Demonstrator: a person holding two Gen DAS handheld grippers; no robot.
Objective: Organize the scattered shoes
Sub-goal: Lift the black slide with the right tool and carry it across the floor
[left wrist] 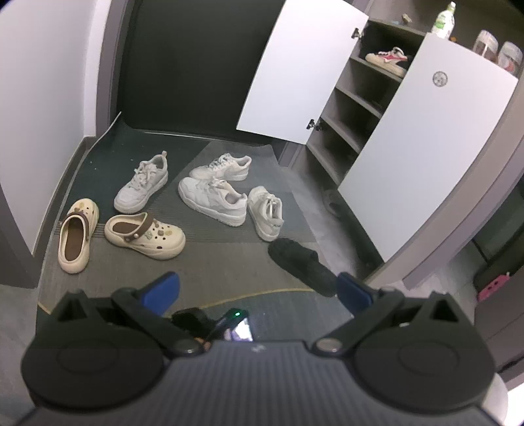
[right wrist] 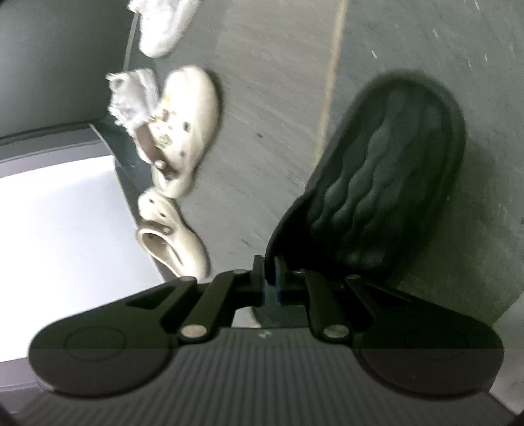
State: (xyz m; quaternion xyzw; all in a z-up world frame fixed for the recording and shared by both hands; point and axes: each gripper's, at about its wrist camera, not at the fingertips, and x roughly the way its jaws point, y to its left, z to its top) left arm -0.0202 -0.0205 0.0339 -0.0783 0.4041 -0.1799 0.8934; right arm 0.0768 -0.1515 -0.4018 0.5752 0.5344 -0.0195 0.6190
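My right gripper (right wrist: 268,275) is shut on the rim of a black slipper (right wrist: 376,183), which is tilted so its wavy sole faces the camera above the grey floor. My left gripper (left wrist: 258,290) is open and holds nothing, hovering over the mat. Ahead of it lie several white sneakers (left wrist: 213,200), two cream clogs (left wrist: 145,236) and another black slipper (left wrist: 301,265). The clogs (right wrist: 183,131) and a white sneaker (right wrist: 160,26) also show in the blurred right wrist view. A pink and white sneaker (left wrist: 386,59) sits on an upper shelf of the open shoe cabinet (left wrist: 353,98).
The cabinet's two white doors (left wrist: 419,157) stand open, with bare shelves between them. A dark slipper (left wrist: 334,204) lies at the cabinet's foot. A white wall (left wrist: 39,114) closes the left side. A bottle (left wrist: 443,21) and jars stand on the cabinet top.
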